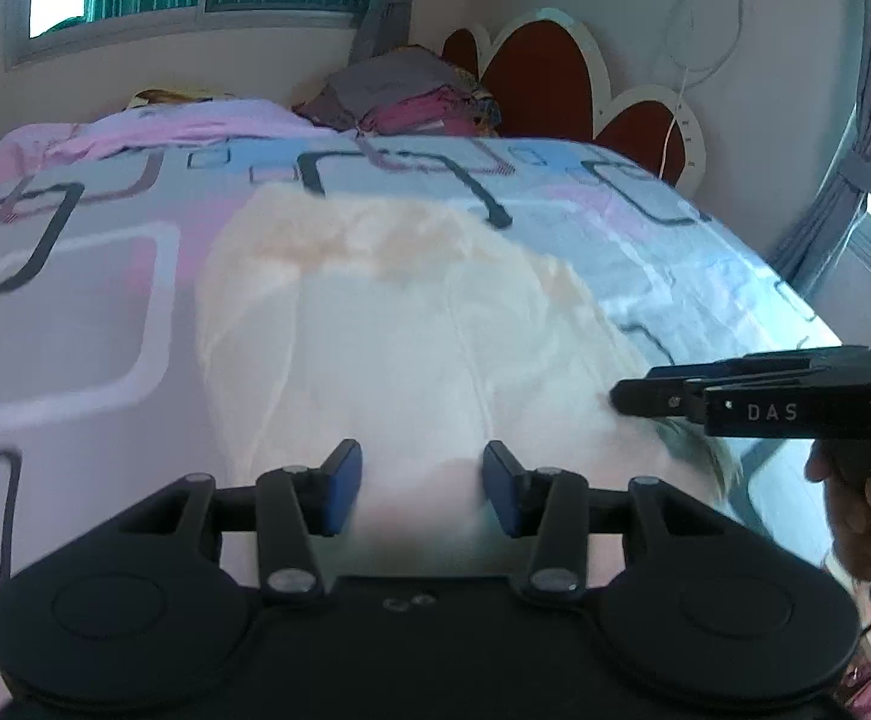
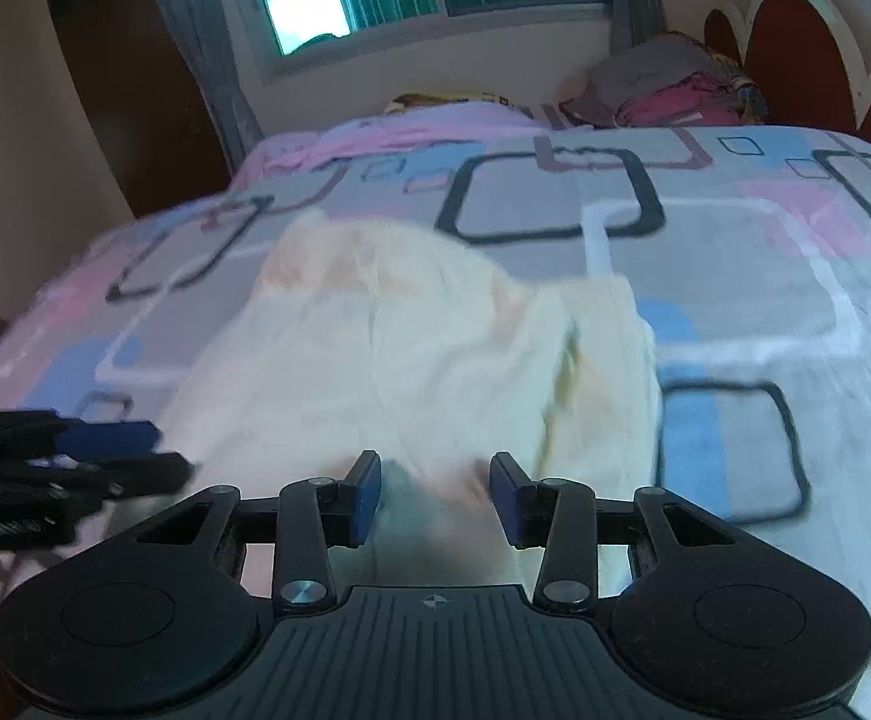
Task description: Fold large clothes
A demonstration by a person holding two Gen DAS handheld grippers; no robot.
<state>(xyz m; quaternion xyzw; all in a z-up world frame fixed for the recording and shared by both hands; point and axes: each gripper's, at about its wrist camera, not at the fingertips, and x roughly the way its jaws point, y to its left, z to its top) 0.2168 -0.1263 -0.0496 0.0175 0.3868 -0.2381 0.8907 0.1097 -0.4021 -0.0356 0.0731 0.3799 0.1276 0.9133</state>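
Both tongs [image 1: 422,495] over cream garment [image 1: 375,330]

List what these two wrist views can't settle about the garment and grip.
- Cream garment: near hem hidden behind left gripper body, left view.
- Same in right view, behind right gripper; motion blur there.
- Garment type: folds blurred, both views.
- Clothes pile by headboard: too small to count.

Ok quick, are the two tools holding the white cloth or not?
Left tool: open, holding nothing, white cloth beneath.
Right tool: open, holding nothing.
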